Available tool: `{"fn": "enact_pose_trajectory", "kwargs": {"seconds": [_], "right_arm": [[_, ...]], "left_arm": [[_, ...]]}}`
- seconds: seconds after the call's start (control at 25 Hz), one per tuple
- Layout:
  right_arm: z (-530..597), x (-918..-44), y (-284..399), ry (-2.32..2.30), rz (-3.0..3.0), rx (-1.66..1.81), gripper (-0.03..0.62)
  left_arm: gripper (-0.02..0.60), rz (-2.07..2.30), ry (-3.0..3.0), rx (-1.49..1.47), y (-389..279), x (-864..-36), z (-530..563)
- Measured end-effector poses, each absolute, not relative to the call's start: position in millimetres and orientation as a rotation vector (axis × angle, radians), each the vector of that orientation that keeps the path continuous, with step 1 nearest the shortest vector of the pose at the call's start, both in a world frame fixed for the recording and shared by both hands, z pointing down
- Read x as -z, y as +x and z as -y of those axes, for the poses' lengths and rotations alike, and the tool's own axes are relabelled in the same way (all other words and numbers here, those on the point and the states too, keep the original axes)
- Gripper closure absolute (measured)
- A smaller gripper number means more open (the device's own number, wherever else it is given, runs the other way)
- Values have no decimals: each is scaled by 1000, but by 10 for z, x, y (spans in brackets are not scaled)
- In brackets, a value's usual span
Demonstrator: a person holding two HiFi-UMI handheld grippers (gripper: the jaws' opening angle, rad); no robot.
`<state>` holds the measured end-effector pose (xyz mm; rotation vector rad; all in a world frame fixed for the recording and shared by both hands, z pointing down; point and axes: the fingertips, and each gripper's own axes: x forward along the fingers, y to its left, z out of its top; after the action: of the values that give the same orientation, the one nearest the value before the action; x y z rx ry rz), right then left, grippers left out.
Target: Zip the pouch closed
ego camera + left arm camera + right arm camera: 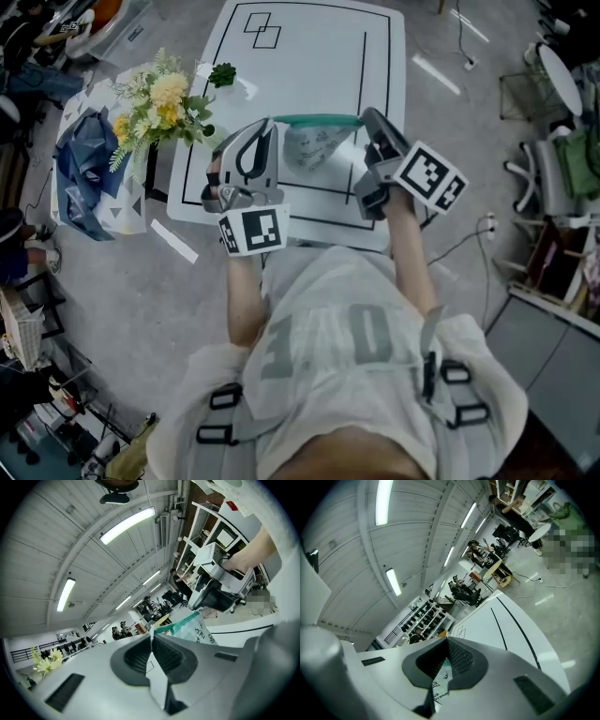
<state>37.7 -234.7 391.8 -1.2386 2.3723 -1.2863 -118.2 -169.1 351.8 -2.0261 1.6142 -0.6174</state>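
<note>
Translucent white printed pouch (314, 145) with a teal zipper band, gripped at both ends over a white black-lined table (309, 56).
Head view: its long axis is seen running from left gripper (269, 129) to right gripper (368, 119), yellow flowers (161, 98) nearby. Left gripper view: jaws are clamped on one end, teal edge uppermost. Right gripper view: jaws are pinched on printed film, shelving (419, 616) behind.

The head view looks steeply down onto the white black-lined table (309, 56); both gripper views, close along their jaws, share it.
</note>
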Motion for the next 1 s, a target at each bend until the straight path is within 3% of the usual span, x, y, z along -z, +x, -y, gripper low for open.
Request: {"fn": "enact_pose_trajectory", "kwargs": {"seconds": [1.0], "right_arm": [[2204,-3892,565,-1267,-2399,1159,582]], "left_arm": [[566,-1548,-2177,535,-859,-3568,1653]]}}
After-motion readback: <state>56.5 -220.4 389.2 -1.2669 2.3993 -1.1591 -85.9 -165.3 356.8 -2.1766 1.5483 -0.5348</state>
